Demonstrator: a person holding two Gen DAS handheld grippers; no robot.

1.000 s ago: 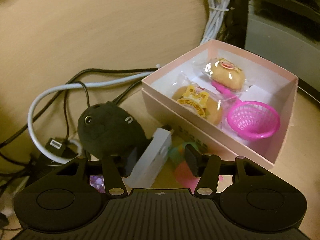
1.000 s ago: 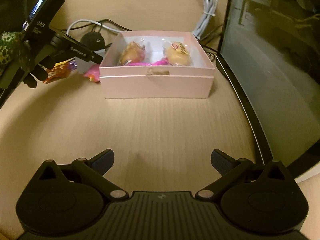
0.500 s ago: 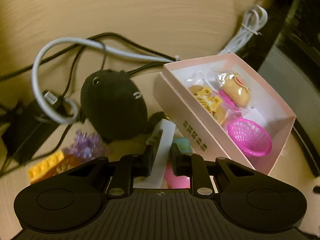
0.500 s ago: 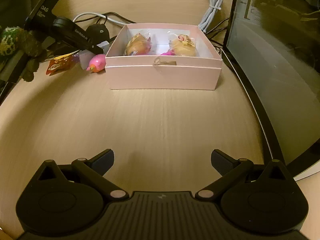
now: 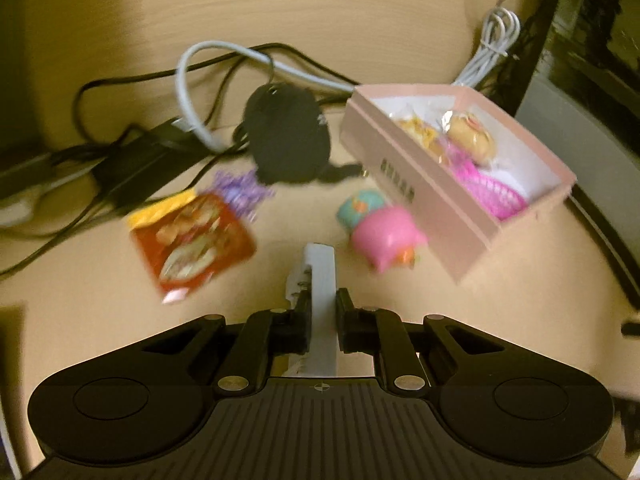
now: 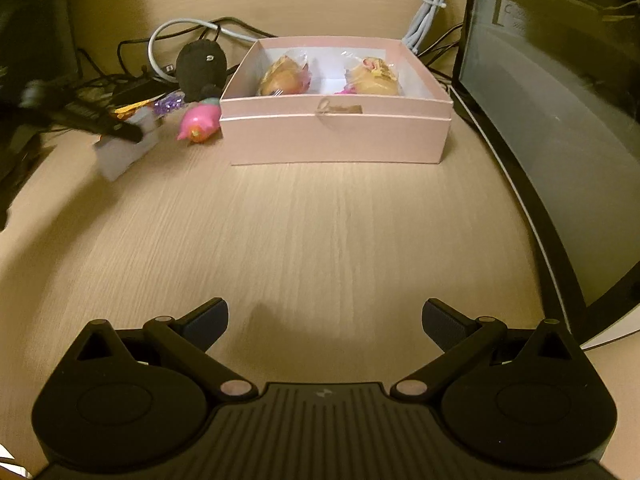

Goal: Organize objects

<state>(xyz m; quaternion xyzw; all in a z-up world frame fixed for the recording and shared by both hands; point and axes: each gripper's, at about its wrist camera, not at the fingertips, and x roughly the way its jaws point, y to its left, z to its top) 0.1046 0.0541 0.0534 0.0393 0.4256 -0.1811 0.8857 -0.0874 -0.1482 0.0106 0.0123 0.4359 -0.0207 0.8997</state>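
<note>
My left gripper (image 5: pixel 322 304) holds a flat white block (image 5: pixel 322 272) upright between its pads, and its jaws are still closing on it. The right wrist view shows that block (image 6: pixel 120 156) blurred, off the desk and left of the pink box (image 6: pixel 336 140). In the box (image 5: pixel 420 184) lie two wrapped buns (image 6: pixel 372 78) and a pink basket (image 5: pixel 492 192). A pink toy (image 5: pixel 388 236), a black plush (image 5: pixel 288 140), a snack packet (image 5: pixel 192 240) and a purple trinket (image 5: pixel 240 188) lie beside the box. My right gripper (image 6: pixel 324 320) hangs open over bare desk, holding nothing.
A dark monitor (image 6: pixel 560 100) stands along the right edge of the desk. Black and grey cables (image 5: pixel 200 64) and a power adapter (image 5: pixel 140 160) crowd the far left. A bundled white cable (image 6: pixel 428 0) lies behind the box.
The left gripper's jaws closed on the white block and carried it back and left, away from the box, with the wrist rolling. The right gripper stayed open and nearly still.
</note>
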